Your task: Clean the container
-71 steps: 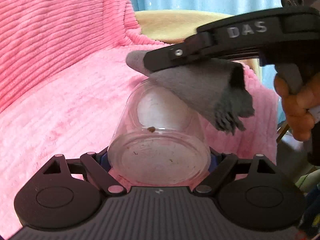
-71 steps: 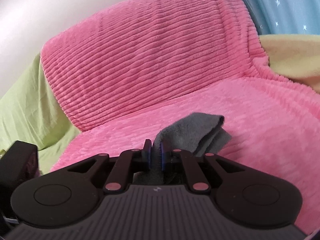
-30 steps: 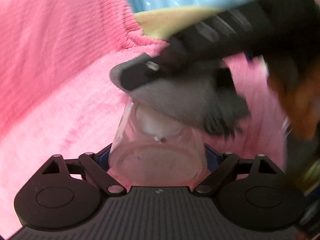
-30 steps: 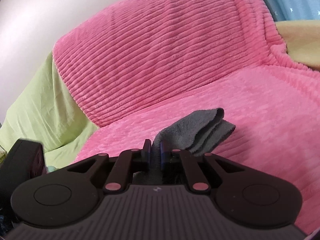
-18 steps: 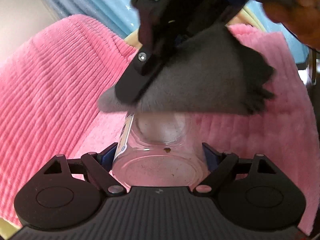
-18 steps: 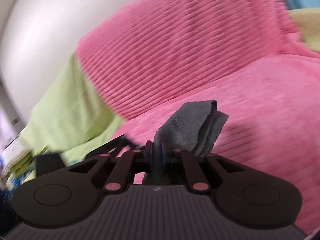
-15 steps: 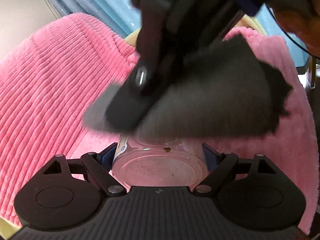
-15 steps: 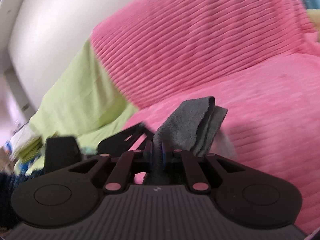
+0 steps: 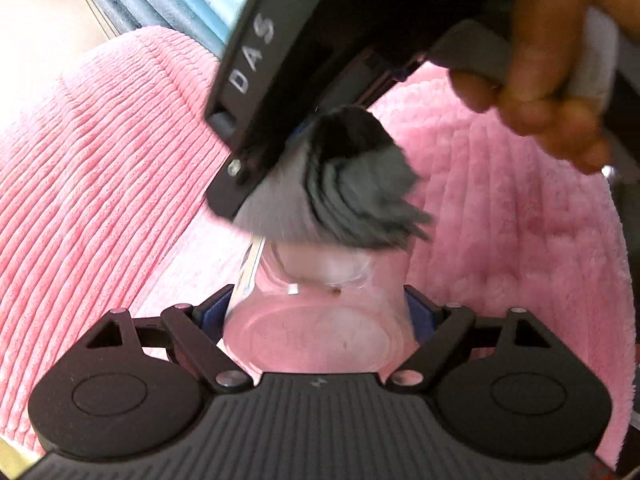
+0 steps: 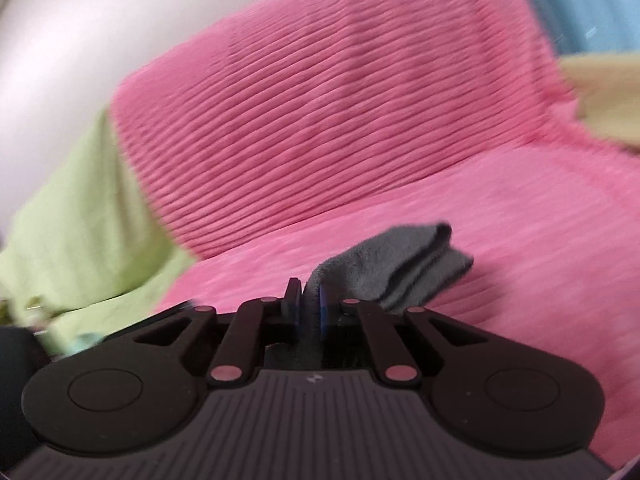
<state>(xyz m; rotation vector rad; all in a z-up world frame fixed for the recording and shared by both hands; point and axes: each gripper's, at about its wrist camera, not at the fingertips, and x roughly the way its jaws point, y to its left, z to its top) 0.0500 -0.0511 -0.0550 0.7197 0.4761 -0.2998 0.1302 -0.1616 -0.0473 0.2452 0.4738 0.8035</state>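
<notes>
left wrist view first: our left tongs (image 9: 318,316) are clamped on the clear container (image 9: 320,312), blue pads pressed to its two sides, its round base facing the camera and its mouth pointing away over the pink ribbed blanket (image 9: 100,184). we can see a small brown speck inside the container near the far end. our right tongs (image 9: 260,184) come in from above with the grey cloth (image 9: 344,196) pinched between them, and the bunched cloth sits right at the container's mouth; whether it goes inside is too blurred to call. a hand (image 9: 552,68) grips the right handle at upper right. in the right wrist view the right tongs (image 10: 306,300) are narrow, closed on the folded cloth (image 10: 400,268), which sticks out forward over the blanket (image 10: 340,120), with a green cover (image 10: 88,220) at left.
</notes>
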